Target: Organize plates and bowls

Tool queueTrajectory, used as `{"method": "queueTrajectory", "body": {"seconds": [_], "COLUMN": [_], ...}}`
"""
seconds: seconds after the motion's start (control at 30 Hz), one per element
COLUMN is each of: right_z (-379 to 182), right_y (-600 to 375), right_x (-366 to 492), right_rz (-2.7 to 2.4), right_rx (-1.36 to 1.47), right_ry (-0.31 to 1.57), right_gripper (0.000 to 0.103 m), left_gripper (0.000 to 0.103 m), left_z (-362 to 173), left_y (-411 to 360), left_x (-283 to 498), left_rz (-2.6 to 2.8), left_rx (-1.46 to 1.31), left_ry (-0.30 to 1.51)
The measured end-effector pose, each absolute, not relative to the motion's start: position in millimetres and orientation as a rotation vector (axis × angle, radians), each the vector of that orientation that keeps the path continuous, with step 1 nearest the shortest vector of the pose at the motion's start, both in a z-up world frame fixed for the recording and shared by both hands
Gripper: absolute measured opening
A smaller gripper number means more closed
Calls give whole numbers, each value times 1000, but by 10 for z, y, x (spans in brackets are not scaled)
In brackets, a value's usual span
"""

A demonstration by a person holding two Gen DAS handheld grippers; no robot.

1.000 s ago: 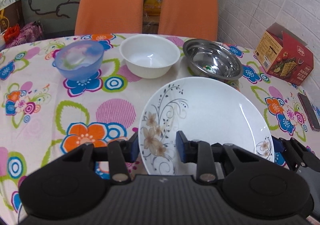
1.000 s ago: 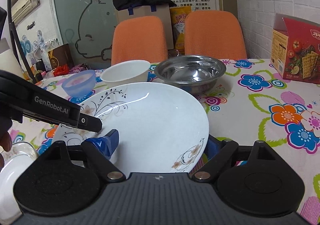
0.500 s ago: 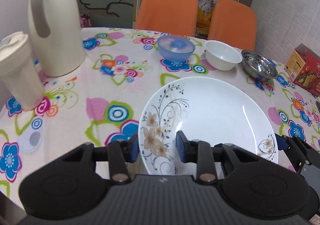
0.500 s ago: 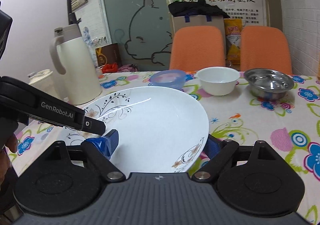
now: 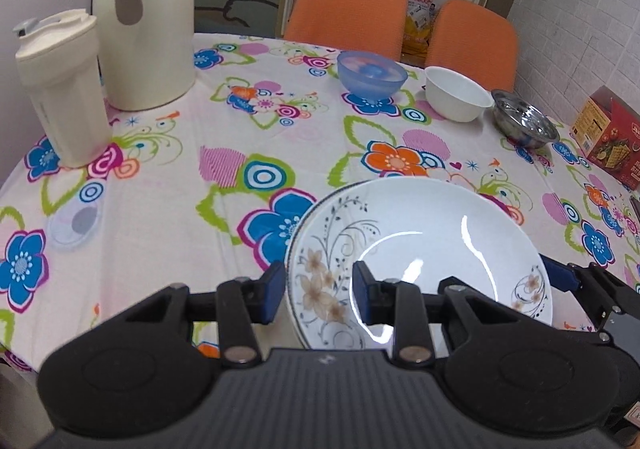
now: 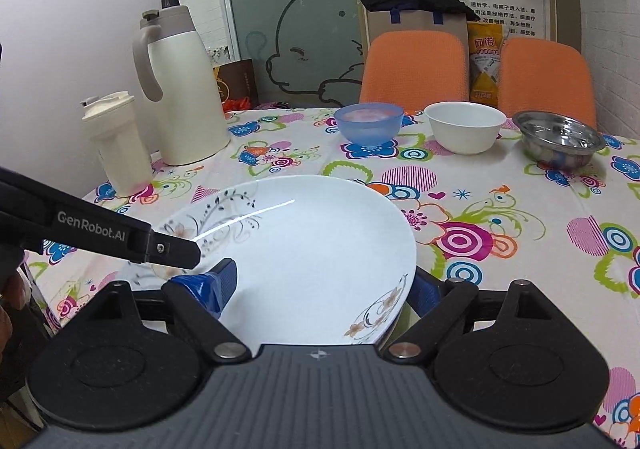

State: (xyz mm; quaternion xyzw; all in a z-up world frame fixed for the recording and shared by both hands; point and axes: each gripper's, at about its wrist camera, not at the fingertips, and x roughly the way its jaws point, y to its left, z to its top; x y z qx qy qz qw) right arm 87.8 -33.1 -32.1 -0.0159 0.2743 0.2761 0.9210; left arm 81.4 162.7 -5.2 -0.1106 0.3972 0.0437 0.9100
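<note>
A white plate (image 5: 420,233) with a brown flower print is held just over the near side of the table. My left gripper (image 5: 318,289) is shut on its left rim, one pad inside and one outside. My right gripper (image 6: 320,289) holds the plate's (image 6: 312,241) right side with jaws standing wide, one pad on the inner face and the other against the outer rim. The left gripper's finger (image 6: 172,249) shows over the plate's left edge. At the back stand a blue bowl (image 5: 372,75), a white bowl (image 5: 458,99) and a steel bowl (image 5: 524,123) in a row.
A cream thermos jug (image 5: 144,21) and a cream tumbler (image 5: 60,89) stand at the back left. A red cracker box (image 5: 608,137) sits at the right by the brick wall. Two orange chairs (image 5: 348,5) stand behind the flowered tablecloth (image 5: 224,209).
Both grippers carried the plate to the left and back from the bowls, which now look smaller and farther. The jug and tumbler came into view. Neither grip changed.
</note>
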Motion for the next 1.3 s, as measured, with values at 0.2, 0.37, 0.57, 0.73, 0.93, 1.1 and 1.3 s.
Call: {"method": "queueTrajectory", "body": {"seconds": [0.2, 0.37, 0.57, 0.73, 0.93, 1.1, 1.3], "right_z": [-341, -248, -194, -239, -319, -329, -299], "right_y": [-402, -579, -866, -1231, -1538, -1804, -2017], "right_x": [875, 865, 955, 1063, 1218, 1201, 1141], "right_rz": [559, 536, 488, 386, 141, 127, 140], "right_rx": [-14, 28, 100, 186, 210, 246, 313], "right_ry": [577, 530, 537, 569, 664, 658, 611], "right_gripper": [74, 74, 75, 75, 75, 75, 75], "left_gripper": [30, 31, 60, 63, 64, 66, 66], "left_z": [11, 119, 226, 285, 302, 296, 250], "left_y": [1634, 1522, 1253, 939, 602, 342, 73], "left_x": [820, 835, 912, 1035, 1159, 1245, 1330], "left_rz": [97, 89, 53, 13, -21, -36, -49], "left_rx": [-247, -217, -206, -190, -168, -142, -101], "left_ry": [800, 769, 732, 721, 721, 717, 723]}}
